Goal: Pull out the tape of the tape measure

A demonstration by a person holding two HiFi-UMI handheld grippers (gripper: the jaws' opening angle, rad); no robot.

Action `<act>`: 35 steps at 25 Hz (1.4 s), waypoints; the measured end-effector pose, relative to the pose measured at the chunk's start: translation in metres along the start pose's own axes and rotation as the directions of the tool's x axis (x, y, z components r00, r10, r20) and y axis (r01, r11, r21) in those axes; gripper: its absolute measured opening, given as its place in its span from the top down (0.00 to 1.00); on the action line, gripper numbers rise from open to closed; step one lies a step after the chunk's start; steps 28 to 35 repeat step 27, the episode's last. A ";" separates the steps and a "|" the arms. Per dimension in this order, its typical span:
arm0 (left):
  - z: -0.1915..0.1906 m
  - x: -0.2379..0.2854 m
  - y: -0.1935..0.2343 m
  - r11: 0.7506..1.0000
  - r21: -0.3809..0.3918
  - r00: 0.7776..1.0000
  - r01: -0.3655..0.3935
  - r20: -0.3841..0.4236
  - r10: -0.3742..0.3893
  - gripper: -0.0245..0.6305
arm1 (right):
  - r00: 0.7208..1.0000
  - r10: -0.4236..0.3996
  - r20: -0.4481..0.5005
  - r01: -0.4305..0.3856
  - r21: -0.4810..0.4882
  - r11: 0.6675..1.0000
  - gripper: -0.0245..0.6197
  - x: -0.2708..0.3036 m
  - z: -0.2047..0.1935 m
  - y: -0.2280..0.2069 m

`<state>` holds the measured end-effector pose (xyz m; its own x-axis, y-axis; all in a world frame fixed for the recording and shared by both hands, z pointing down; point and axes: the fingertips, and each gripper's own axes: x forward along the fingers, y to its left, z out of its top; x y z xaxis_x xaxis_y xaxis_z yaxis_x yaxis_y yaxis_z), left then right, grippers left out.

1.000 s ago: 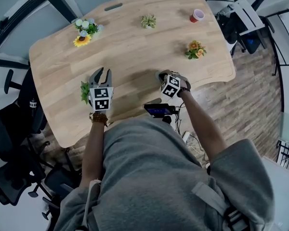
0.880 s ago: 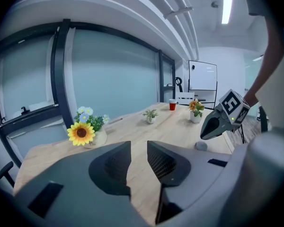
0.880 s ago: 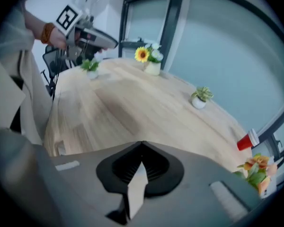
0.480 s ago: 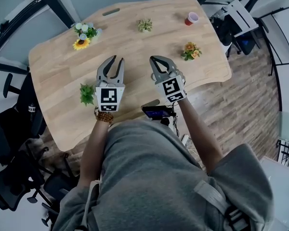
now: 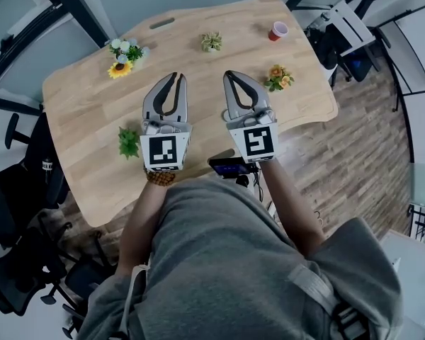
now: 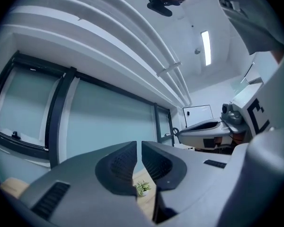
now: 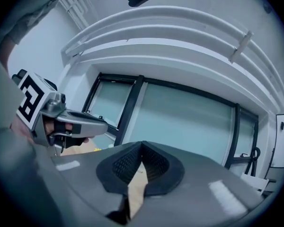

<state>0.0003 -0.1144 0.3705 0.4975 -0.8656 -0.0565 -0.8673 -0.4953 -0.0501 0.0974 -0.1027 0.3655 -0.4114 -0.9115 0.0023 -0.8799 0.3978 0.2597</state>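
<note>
Head view: right gripper (image 5: 232, 76) jaws together; square-marker cube (image 5: 259, 141) faces camera.

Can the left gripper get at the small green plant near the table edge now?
Probably yes: the table around the plant is bare. The left gripper is empty; its jaws have just been closing.

- Table (image 5: 85, 98): pale wood grain.
- Left gripper (image 5: 174, 76) and right gripper (image 5: 231, 74): grey, with black-and-white square markers.
- Cup (image 5: 278, 30), upper right: red.
- Sunflower (image 5: 120, 69), upper left: yellow.
- Floor (image 5: 368, 140), right: brown planks.
</note>
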 end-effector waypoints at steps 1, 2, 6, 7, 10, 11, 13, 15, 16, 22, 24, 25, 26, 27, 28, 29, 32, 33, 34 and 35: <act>0.000 -0.002 -0.001 1.000 0.006 1.000 -0.003 -0.001 0.003 0.92 | 1.000 -0.003 -0.001 0.003 0.001 1.000 0.95 0.000 0.002 0.000; -0.002 -0.004 -0.003 1.000 0.013 1.000 -0.003 -0.006 0.003 0.94 | 1.000 0.000 -0.006 0.000 -0.004 1.000 0.95 0.000 0.002 0.002; -0.013 -0.009 -0.012 0.999 0.032 1.000 0.008 -0.022 -0.007 0.95 | 1.000 0.013 -0.017 -0.013 0.000 1.000 0.95 -0.001 -0.006 0.012; -0.015 -0.010 -0.014 0.999 0.036 1.000 0.013 -0.028 -0.012 0.95 | 1.000 0.012 -0.020 -0.012 0.006 1.000 0.95 -0.002 -0.009 0.014; -0.020 -0.011 -0.018 0.999 0.045 0.999 0.025 -0.047 -0.023 0.95 | 0.999 0.013 -0.035 -0.012 0.015 1.000 0.95 -0.003 -0.016 0.017; -0.021 -0.011 -0.019 0.999 0.046 0.998 0.028 -0.051 -0.025 0.95 | 0.999 0.011 -0.042 -0.011 0.018 1.000 0.95 -0.004 -0.019 0.016; -0.023 -0.012 -0.021 0.998 0.048 0.998 0.034 -0.056 -0.032 0.95 | 0.998 0.006 -0.059 -0.005 0.029 1.000 0.95 -0.005 -0.025 0.015; -0.025 -0.013 -0.022 0.998 0.050 0.997 0.041 -0.061 -0.038 0.95 | 0.997 0.000 -0.072 0.003 0.041 0.999 0.95 -0.007 -0.032 0.012; -0.026 -0.014 -0.023 0.998 0.052 0.997 0.044 -0.064 -0.041 0.95 | 0.997 -0.003 -0.079 0.007 0.047 0.999 0.95 -0.008 -0.035 0.011; -0.031 -0.019 -0.023 0.997 0.055 0.996 0.047 -0.078 -0.043 0.95 | 0.992 -0.027 -0.126 0.038 0.083 0.996 0.95 -0.015 -0.059 0.003; -0.032 -0.022 -0.022 0.997 0.055 0.996 0.045 -0.083 -0.041 0.95 | 0.987 -0.038 -0.159 0.055 0.102 0.993 0.95 -0.019 -0.074 0.000; -0.033 -0.023 -0.022 0.997 0.057 0.996 0.045 -0.085 -0.040 0.95 | 0.983 -0.043 -0.179 0.063 0.109 0.992 0.95 -0.021 -0.084 -0.002; -0.034 -0.024 -0.022 0.997 0.059 0.995 0.046 -0.087 -0.040 0.95 | 0.978 -0.046 -0.201 0.070 0.114 0.991 0.95 -0.023 -0.094 -0.004; -0.034 -0.024 -0.022 0.997 0.061 0.995 0.046 -0.089 -0.040 0.95 | 0.973 -0.049 -0.224 0.077 0.119 0.990 0.95 -0.025 -0.105 -0.006; -0.034 -0.024 -0.022 0.997 0.061 0.995 0.046 -0.089 -0.040 0.95 | 0.973 -0.049 -0.224 0.077 0.119 0.990 0.95 -0.025 -0.105 -0.006; -0.034 -0.024 -0.022 0.997 0.061 0.995 0.046 -0.089 -0.040 0.95 | 0.973 -0.049 -0.224 0.077 0.119 0.990 0.95 -0.025 -0.105 -0.006; -0.034 -0.024 -0.022 0.997 0.061 0.995 0.046 -0.089 -0.040 0.95 | 0.973 -0.049 -0.224 0.077 0.119 0.990 0.95 -0.025 -0.105 -0.006; -0.034 -0.024 -0.022 0.997 0.061 0.995 0.046 -0.089 -0.040 0.95 | 0.973 -0.049 -0.224 0.077 0.119 0.990 0.95 -0.025 -0.105 -0.006; -0.034 -0.024 -0.022 0.997 0.061 0.995 0.046 -0.089 -0.040 0.95 | 0.973 -0.049 -0.224 0.077 0.119 0.990 0.95 -0.025 -0.105 -0.006; -0.034 -0.024 -0.022 0.997 0.061 0.995 0.046 -0.089 -0.040 0.95 | 0.973 -0.049 -0.224 0.077 0.119 0.990 0.95 -0.025 -0.105 -0.006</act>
